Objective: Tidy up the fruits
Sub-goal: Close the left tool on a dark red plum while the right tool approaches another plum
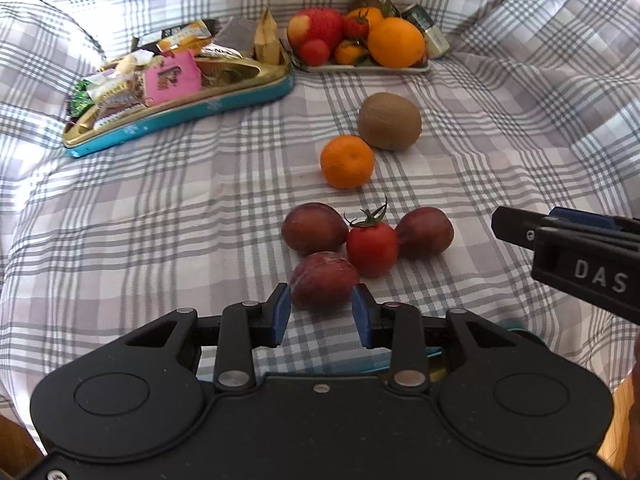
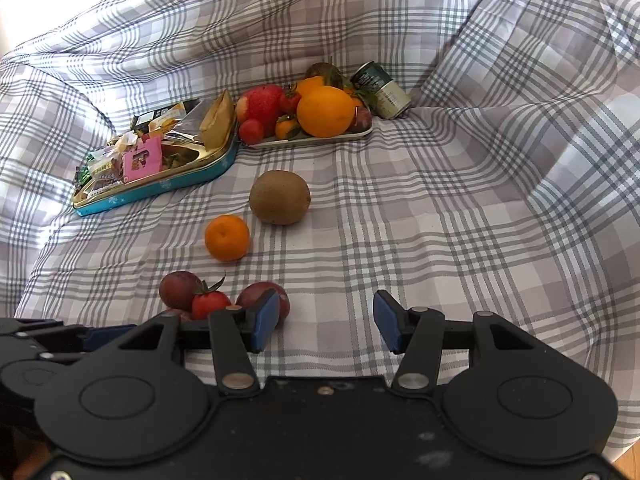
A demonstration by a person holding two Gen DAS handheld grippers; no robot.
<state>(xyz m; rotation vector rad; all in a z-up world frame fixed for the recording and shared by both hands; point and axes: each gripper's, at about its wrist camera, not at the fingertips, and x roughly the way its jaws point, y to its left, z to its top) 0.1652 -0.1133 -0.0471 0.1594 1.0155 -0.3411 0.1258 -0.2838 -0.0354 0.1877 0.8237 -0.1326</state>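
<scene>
On the checked cloth lie three dark plums, a red tomato (image 1: 372,248), a mandarin (image 1: 347,162) and a kiwi (image 1: 389,121). My left gripper (image 1: 322,308) is open, its blue pads on either side of the nearest plum (image 1: 323,280), not pressing it. My right gripper (image 2: 326,320) is open and empty over bare cloth, just right of a plum (image 2: 262,300) and the tomato (image 2: 210,305); it also shows in the left wrist view (image 1: 568,248) at the right edge. A white tray (image 1: 368,67) at the back holds an apple, an orange and small fruits.
A teal and gold tin (image 1: 180,114) full of wrapped sweets sits at the back left. A can (image 2: 380,90) lies behind the fruit tray. The cloth rises in folds at the back and right. Wooden floor shows at the lower corners.
</scene>
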